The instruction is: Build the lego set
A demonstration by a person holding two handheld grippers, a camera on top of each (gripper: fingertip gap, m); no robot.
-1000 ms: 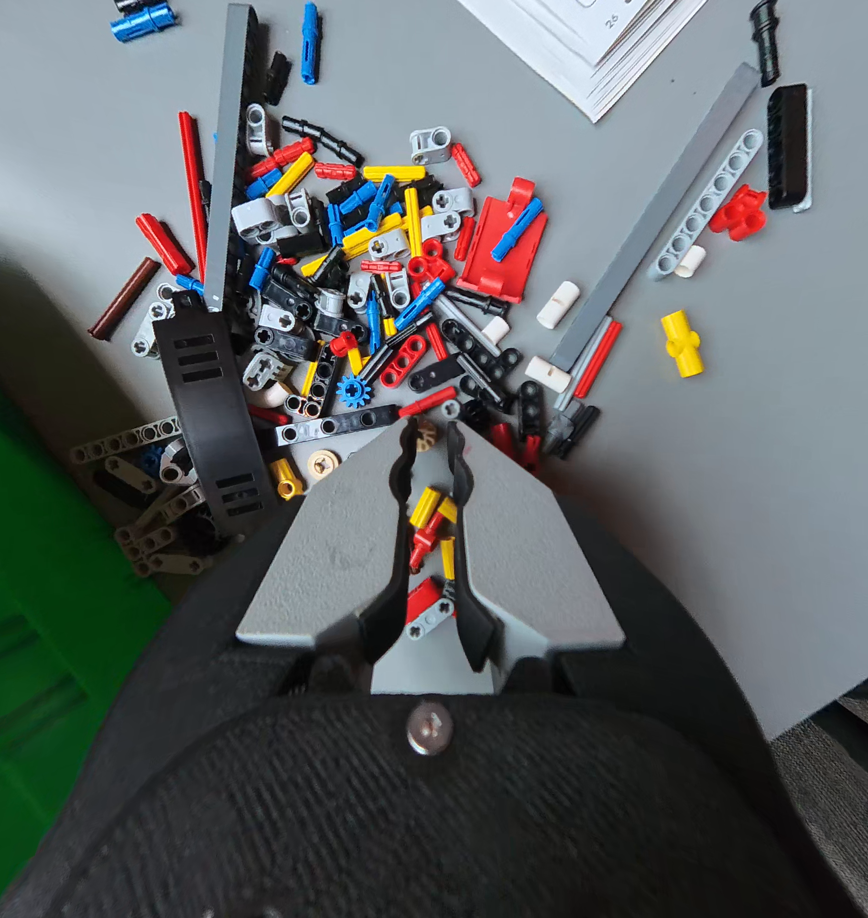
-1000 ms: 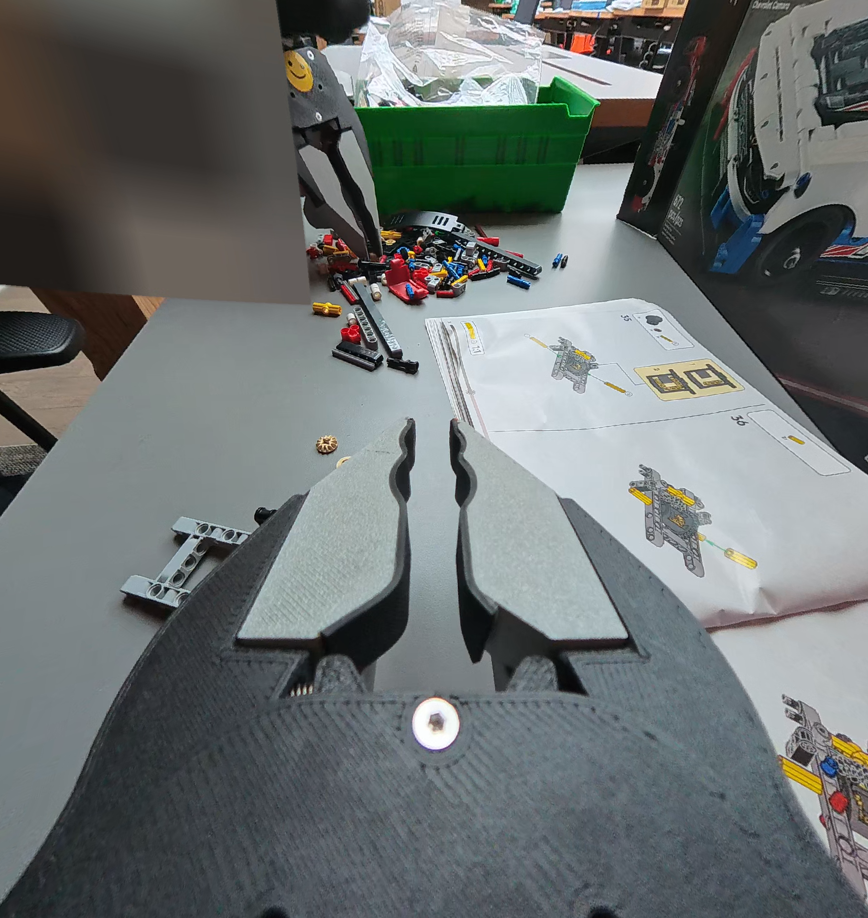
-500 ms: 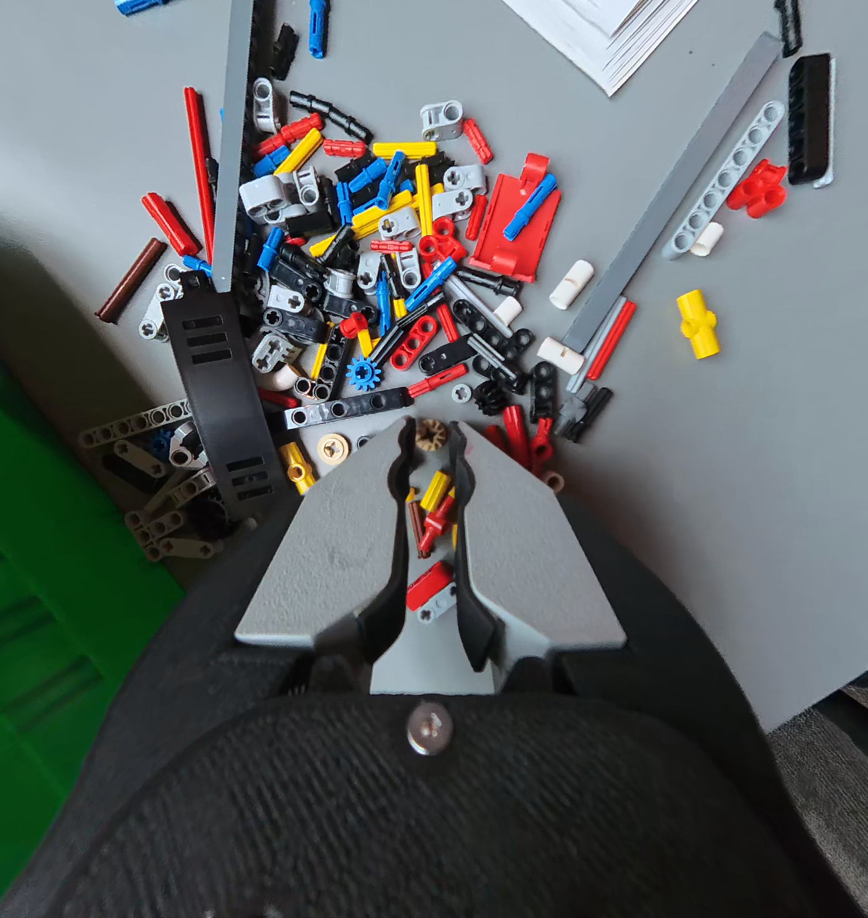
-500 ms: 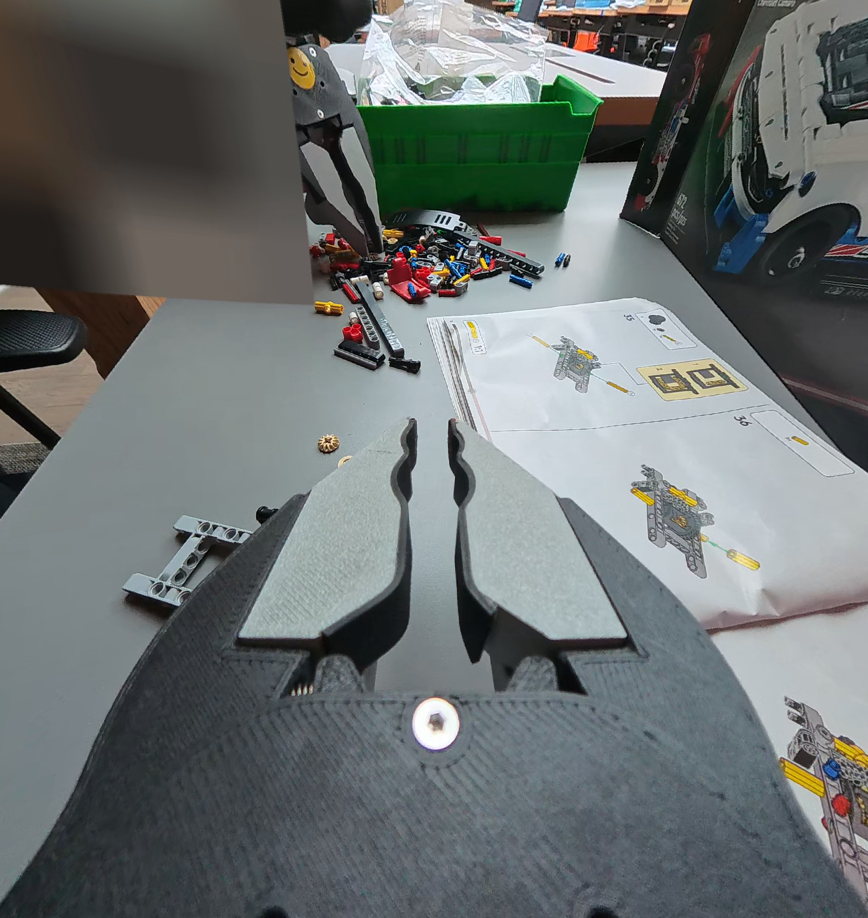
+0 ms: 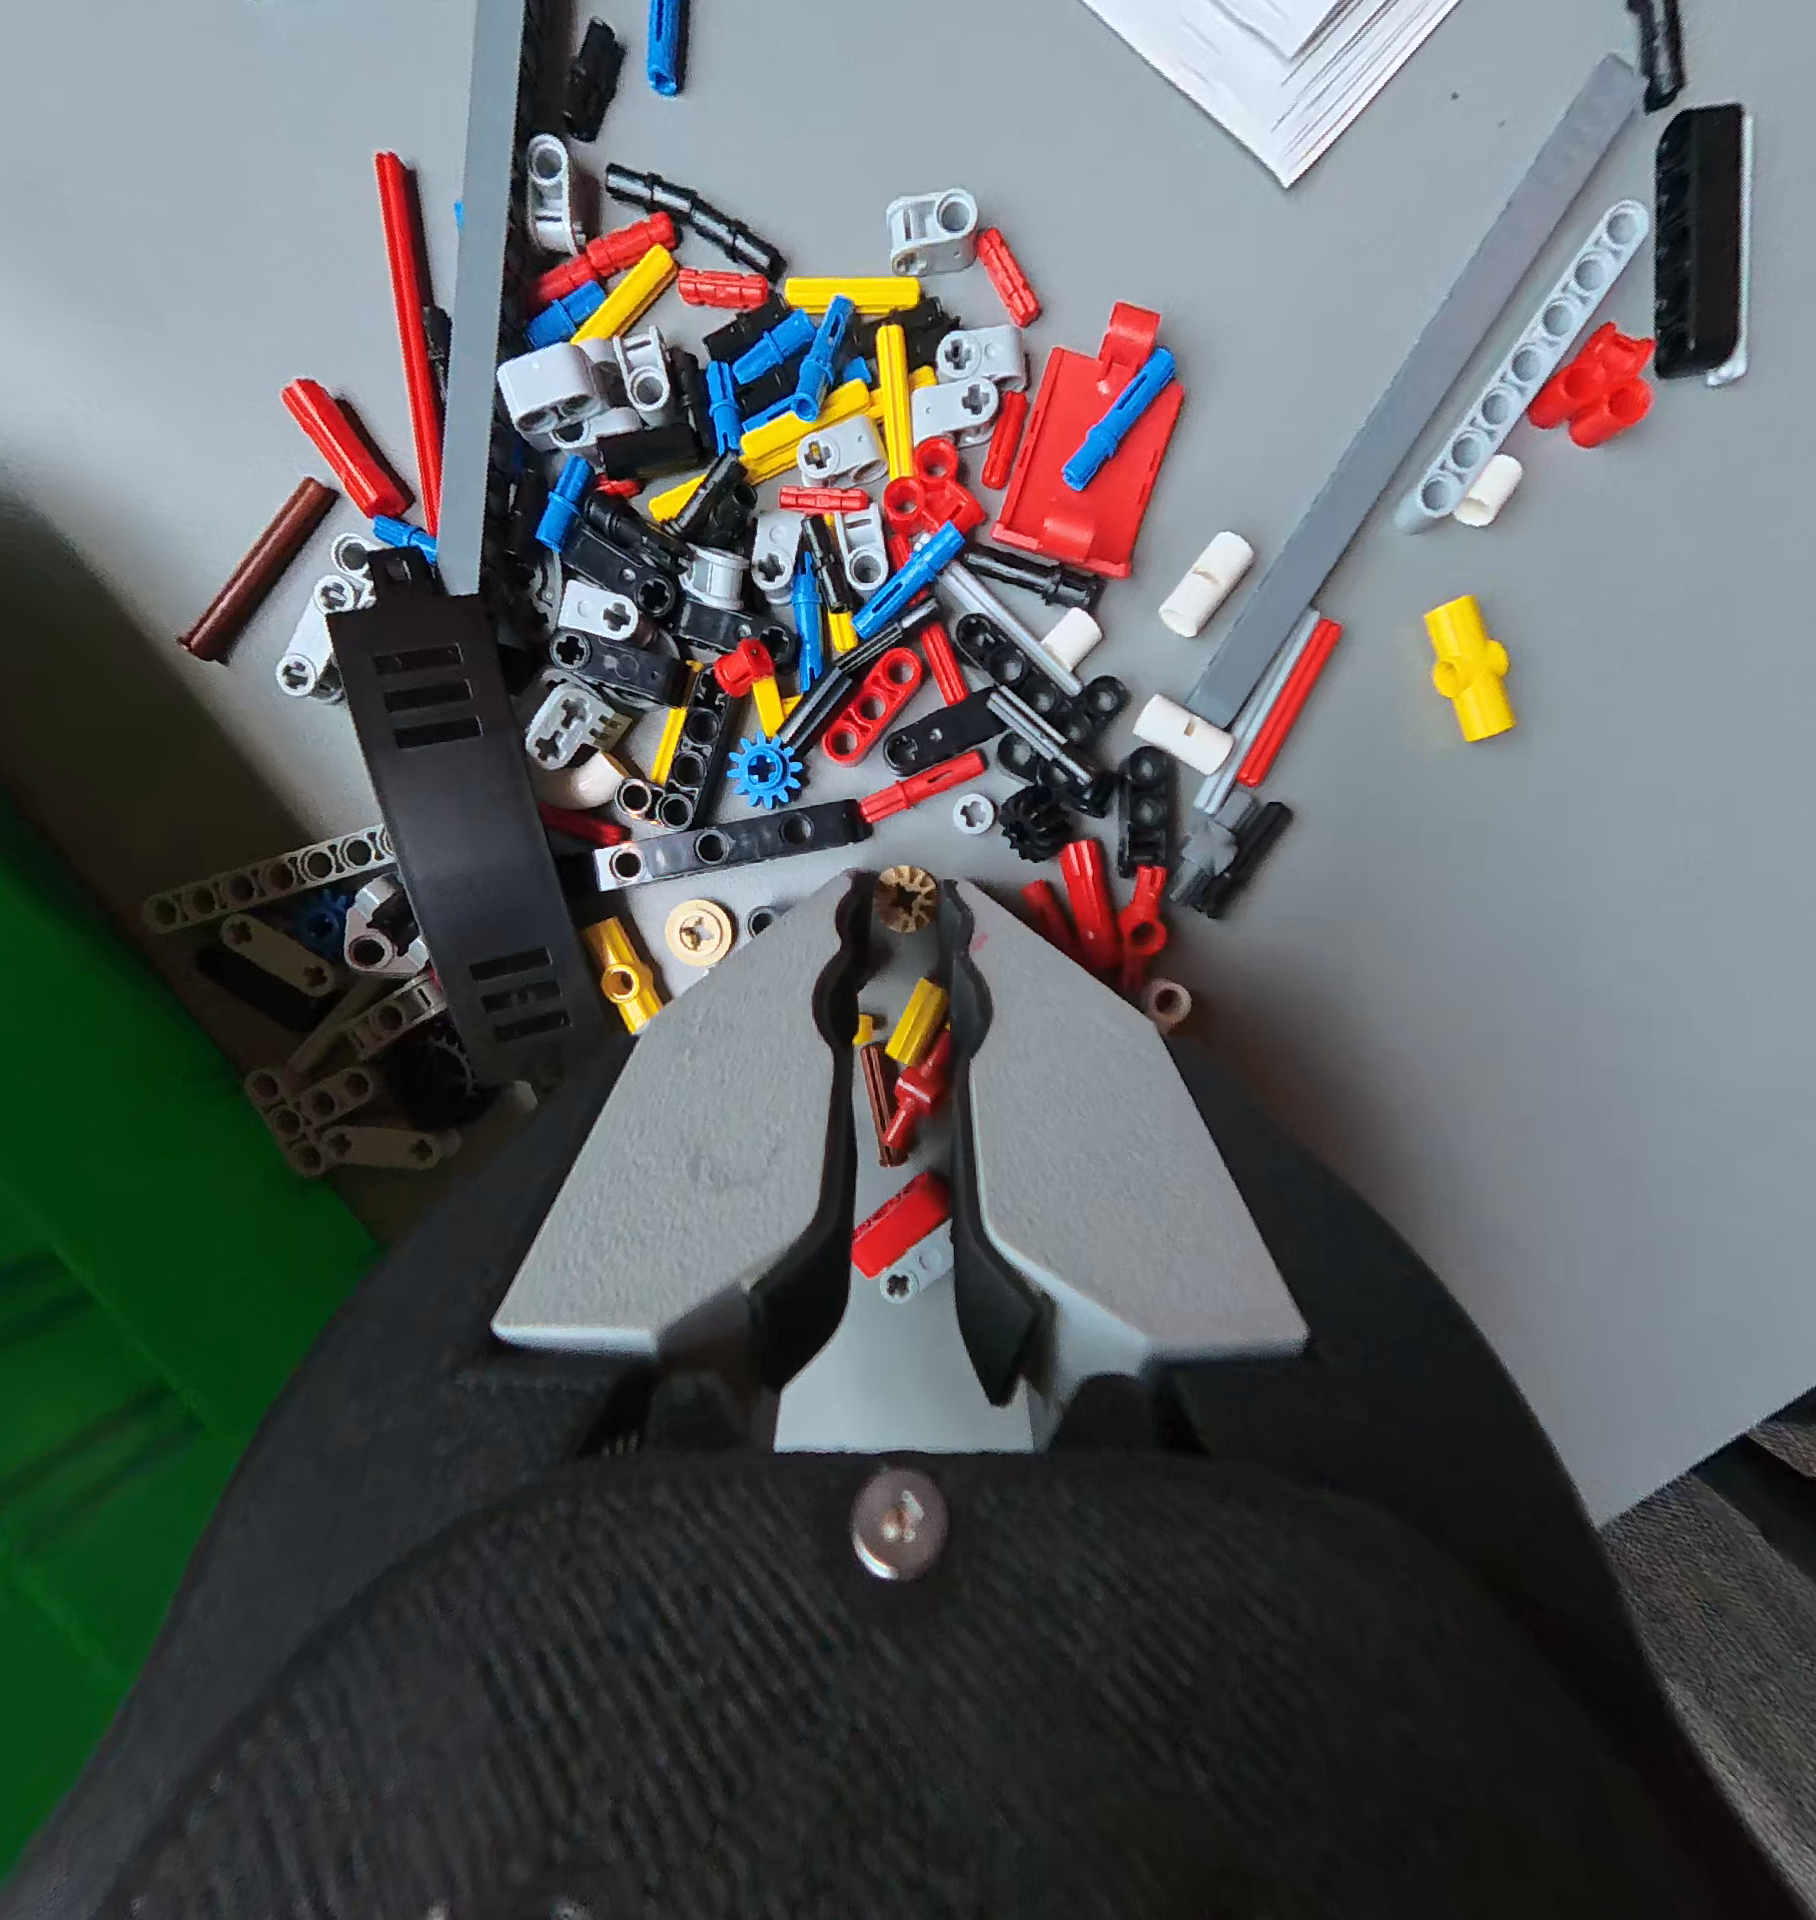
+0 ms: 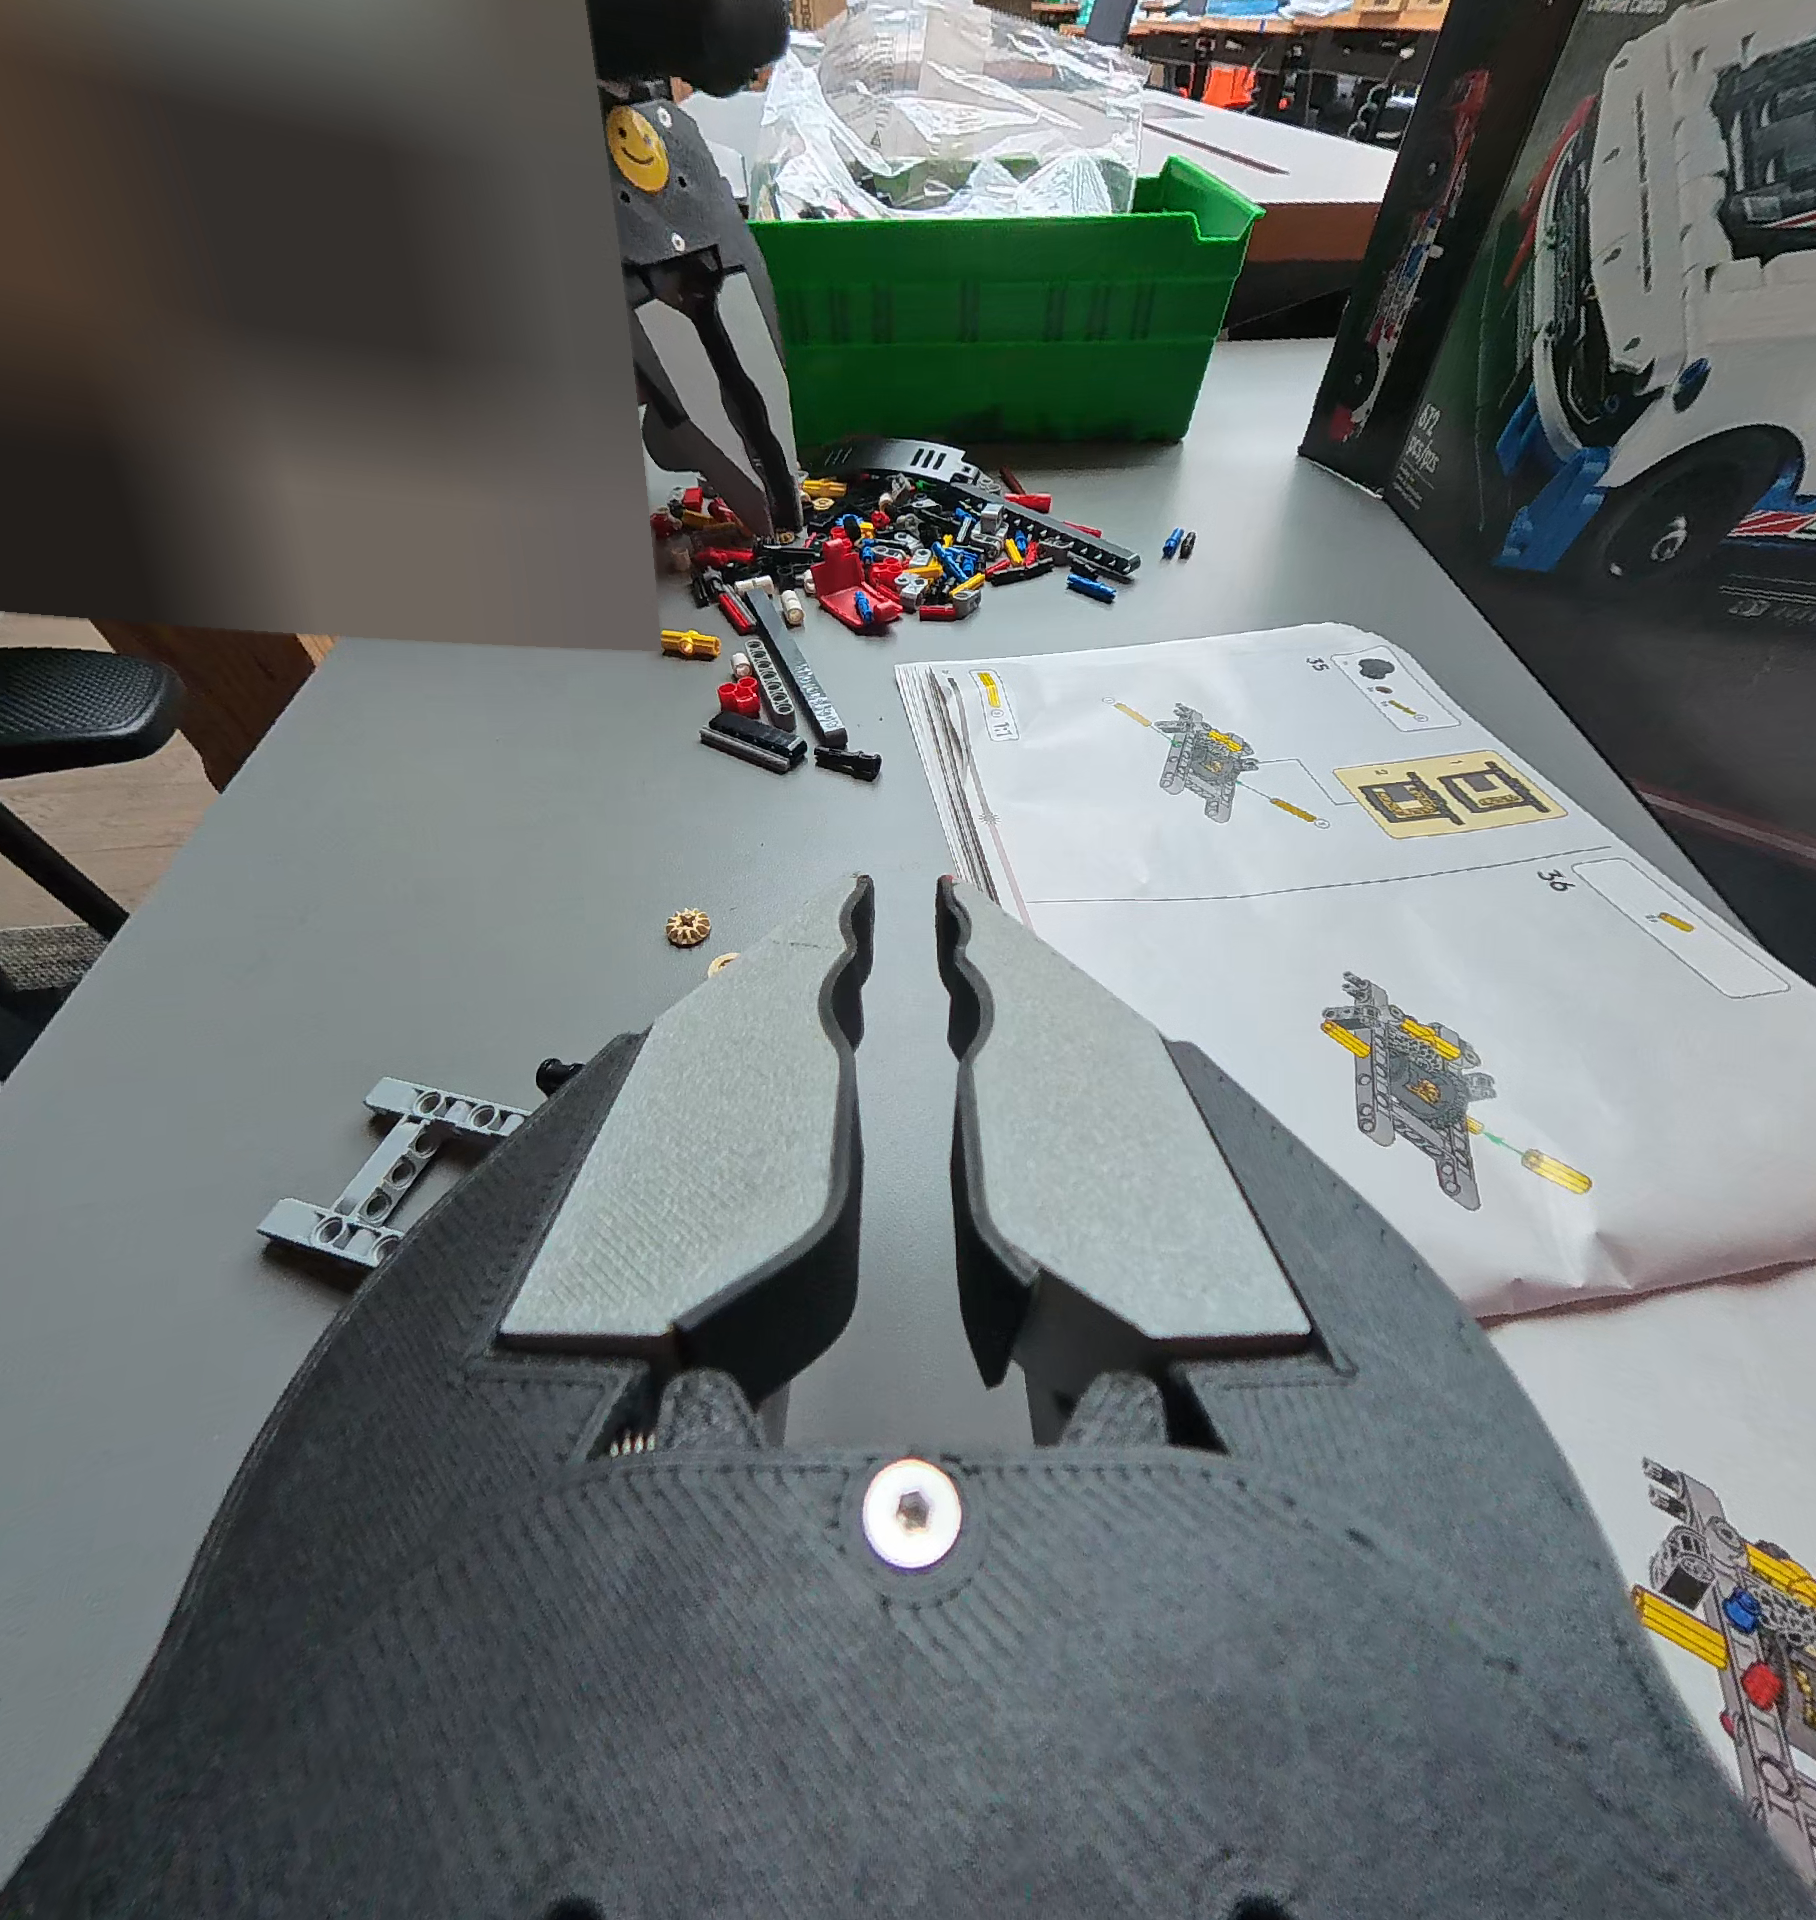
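My left gripper (image 5: 903, 902) hangs over the near edge of a pile of small Technic pieces (image 5: 800, 499) and is shut on a small tan gear (image 5: 902, 896) held at its fingertips. From the right wrist view it (image 6: 779, 514) reaches down into the same pile (image 6: 914, 561). My right gripper (image 6: 904, 894) is slightly open and empty, low over the bare grey table (image 6: 468, 831). Beside it lie a second tan gear (image 6: 688, 926), a tan round piece (image 6: 722, 963), a light grey H-shaped frame (image 6: 405, 1174) and a black pin (image 6: 556, 1070).
An open instruction booklet (image 6: 1351, 883) lies to the right, with the set's box (image 6: 1662, 364) upright behind it. A green bin (image 6: 997, 332) with plastic bags stands behind the pile. A black curved panel (image 5: 457, 800) and long grey beams (image 5: 1403, 416) lie among the pieces. A black chair (image 6: 42, 717) is off the table's left edge. One gripper's finger ends stand about 30 cm off the other's.
The pile has slid away from my left fingertips while the tan gear stayed between them, so the left gripper has drawn back with it. The right gripper has barely moved.
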